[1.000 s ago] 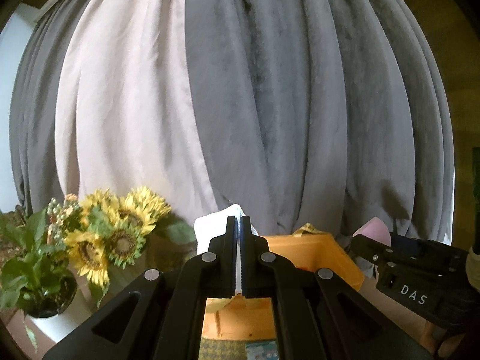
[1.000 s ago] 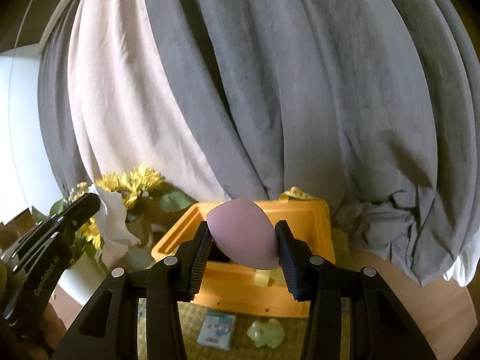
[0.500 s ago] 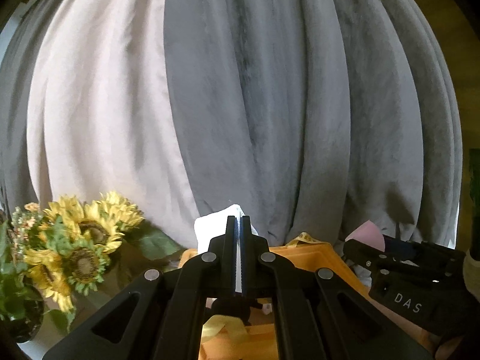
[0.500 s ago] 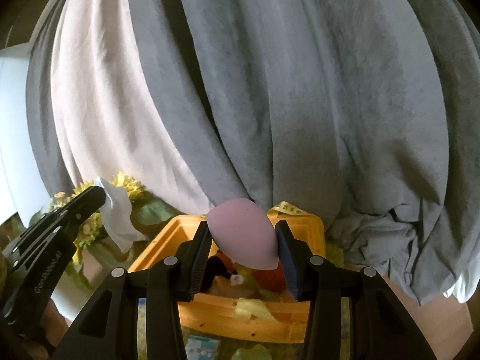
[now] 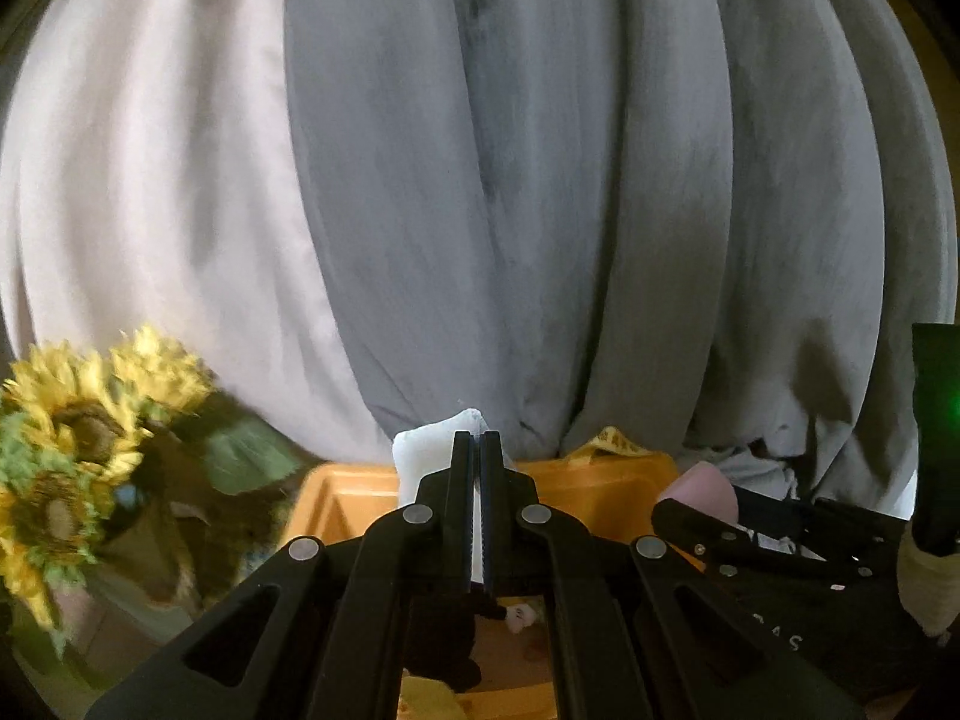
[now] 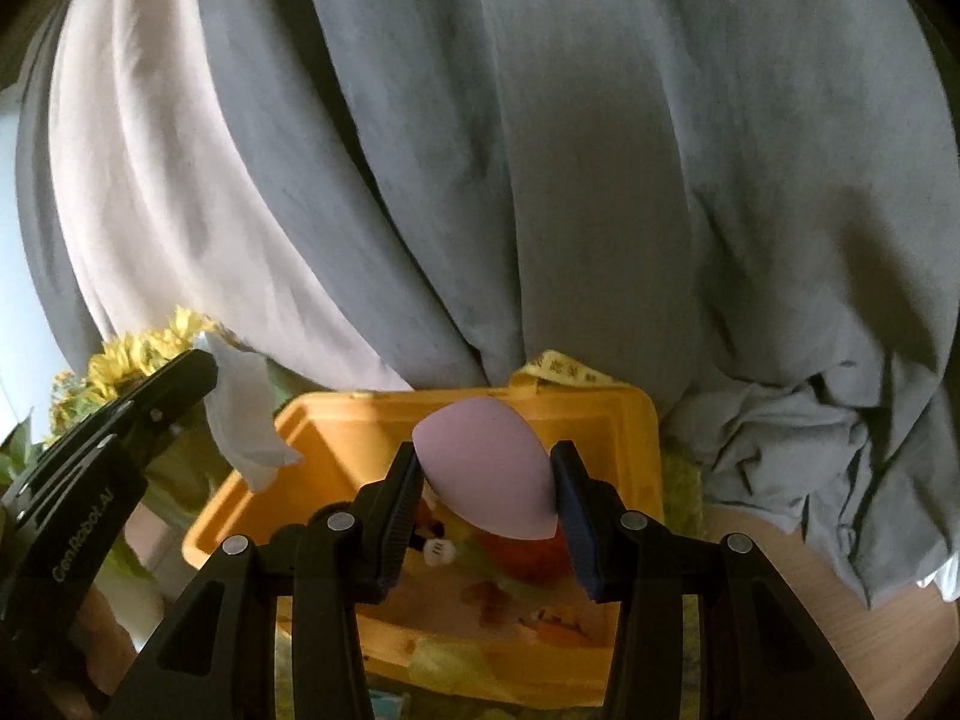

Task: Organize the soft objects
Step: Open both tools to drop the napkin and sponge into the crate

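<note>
My left gripper [image 5: 478,450] is shut on a thin white cloth [image 5: 420,450]; the cloth hangs from its tip over the left side of the orange bin [image 6: 372,420] in the right wrist view [image 6: 240,414]. My right gripper [image 6: 489,468] is shut on a pink egg-shaped sponge [image 6: 486,474], held above the bin's middle; the sponge also shows in the left wrist view [image 5: 702,489]. The orange bin [image 5: 354,492] holds a small plush toy [image 6: 435,540], a red soft thing [image 6: 528,558] and a yellow tape measure [image 6: 558,369].
Grey and beige curtains [image 5: 540,180] hang right behind the bin. Artificial sunflowers [image 5: 66,456] stand to the left of the bin. A wooden table surface [image 6: 840,600] lies to the right of the bin, with crumpled grey curtain fabric [image 6: 810,450] piled on it.
Both grippers moved forward and over the orange bin; the bin's inside now shows below them. The sunflowers slid left in the left wrist view. Both grips are unchanged.
</note>
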`<state>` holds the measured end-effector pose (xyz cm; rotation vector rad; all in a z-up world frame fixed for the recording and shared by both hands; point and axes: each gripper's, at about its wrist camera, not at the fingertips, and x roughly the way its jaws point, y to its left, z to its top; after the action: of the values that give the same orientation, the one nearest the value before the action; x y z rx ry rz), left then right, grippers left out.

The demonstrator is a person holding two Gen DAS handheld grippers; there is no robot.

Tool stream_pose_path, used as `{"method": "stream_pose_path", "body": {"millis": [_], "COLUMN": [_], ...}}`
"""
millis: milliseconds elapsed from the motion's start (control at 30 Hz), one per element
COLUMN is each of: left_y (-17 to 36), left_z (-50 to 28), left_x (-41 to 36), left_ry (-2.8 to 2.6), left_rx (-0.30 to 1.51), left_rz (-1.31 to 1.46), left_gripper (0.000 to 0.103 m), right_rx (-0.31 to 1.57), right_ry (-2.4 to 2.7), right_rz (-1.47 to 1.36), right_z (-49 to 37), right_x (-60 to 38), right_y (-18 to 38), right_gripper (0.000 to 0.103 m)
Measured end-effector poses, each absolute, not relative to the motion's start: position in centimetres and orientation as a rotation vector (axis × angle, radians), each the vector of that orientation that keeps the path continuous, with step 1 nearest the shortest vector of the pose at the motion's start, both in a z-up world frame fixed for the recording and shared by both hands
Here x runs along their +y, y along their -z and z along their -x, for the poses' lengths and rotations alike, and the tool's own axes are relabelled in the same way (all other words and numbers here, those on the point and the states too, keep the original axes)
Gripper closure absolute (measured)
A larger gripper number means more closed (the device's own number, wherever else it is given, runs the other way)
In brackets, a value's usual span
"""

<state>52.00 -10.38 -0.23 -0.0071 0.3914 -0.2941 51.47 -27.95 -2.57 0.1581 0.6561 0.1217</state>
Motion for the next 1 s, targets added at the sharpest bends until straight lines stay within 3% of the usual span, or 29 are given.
{"method": "stream_pose_path", "body": {"millis": [267,333,400,500,567,1000], "left_y": [2.2,2.6,2.9,3.2,3.3,0.6], "left_z": [-53.7,-53.9,-53.9,-53.8,-53.7,-49.1], "left_x": [-11.3,-11.5,-11.5,-11.4,-11.2,-9.2], "left_ry": [0.327,0.333,0.335,0.332,0.313,0.216], "left_rx": [0.467,0.483,0.495,0.501,0.497,0.395], "left_rz": [-0.023,-0.031,-0.034,-0.035,-0.039,-0.077], "left_gripper": [0.098,0.092,0.076,0.063,0.060,0.039], "right_rx": [0.728,0.742,0.751,0.757,0.755,0.694], "right_ry": [-0.113,-0.112,-0.111,-0.103,-0.097,-0.069], "right_rz": [-0.139,-0.137,-0.138,-0.137,-0.130,-0.122], "right_z": [-52.7,-53.0,-53.2,-53.4,-53.4,-50.9], "right_x": [-28.2,-28.2,-28.3,-28.3,-28.2,-27.9], "right_y": [4.5,4.9,5.1,5.3,5.2,2.9], "right_gripper": [0.058,0.057,0.055,0.050,0.044,0.044]}}
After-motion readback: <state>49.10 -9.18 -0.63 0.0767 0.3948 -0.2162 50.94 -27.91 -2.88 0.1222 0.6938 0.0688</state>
